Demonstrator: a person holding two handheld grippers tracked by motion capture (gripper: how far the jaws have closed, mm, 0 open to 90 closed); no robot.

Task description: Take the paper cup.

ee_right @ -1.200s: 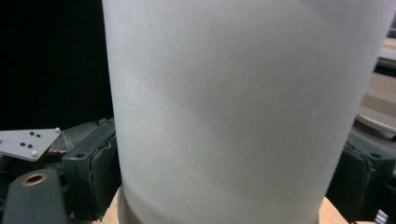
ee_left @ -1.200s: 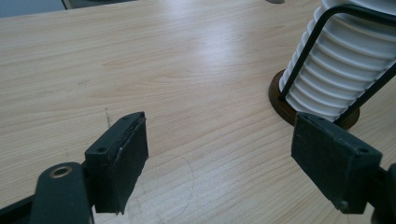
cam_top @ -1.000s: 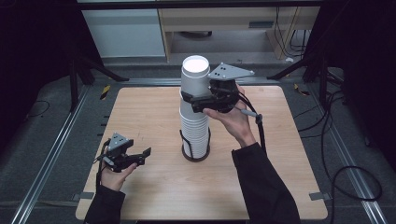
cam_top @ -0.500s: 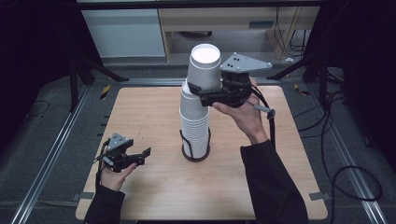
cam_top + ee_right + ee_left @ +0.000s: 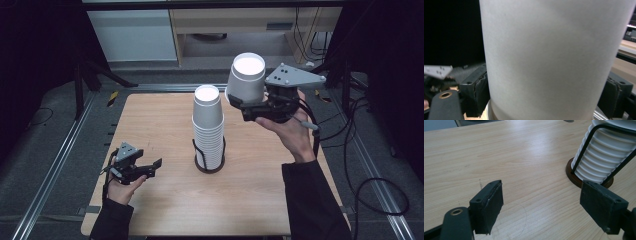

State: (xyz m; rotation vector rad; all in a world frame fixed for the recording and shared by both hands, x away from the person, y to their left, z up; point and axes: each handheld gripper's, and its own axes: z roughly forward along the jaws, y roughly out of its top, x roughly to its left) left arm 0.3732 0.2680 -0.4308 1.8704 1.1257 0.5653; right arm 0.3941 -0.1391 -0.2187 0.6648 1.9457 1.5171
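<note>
At the lower left of the high view the left tongs (image 5: 150,168) rest low over the pale wooden table (image 5: 150,120), jaws spread wide with nothing between them; in the left gripper view the two black pads frame bare wood, and the foot of the cup holder stands off to the upper right, apart from them.

At the middle of the frame stands the tall stack of white ribbed paper cups (image 5: 208,127), upright in its black wire holder on a round dark base (image 5: 208,166).

Just right of and above the stack's top, the right tongs (image 5: 243,106) pinch a single white paper cup (image 5: 246,77) low on its wall, mouth up and nearly upright. It hangs clear of the stack, well above the table. The right gripper view shows the cup wall (image 5: 554,57) pressed between both pads. Setting it down probably means carrying it farther right or toward the bottom edge, onto open wood, keeping its long axis vertical.
</note>
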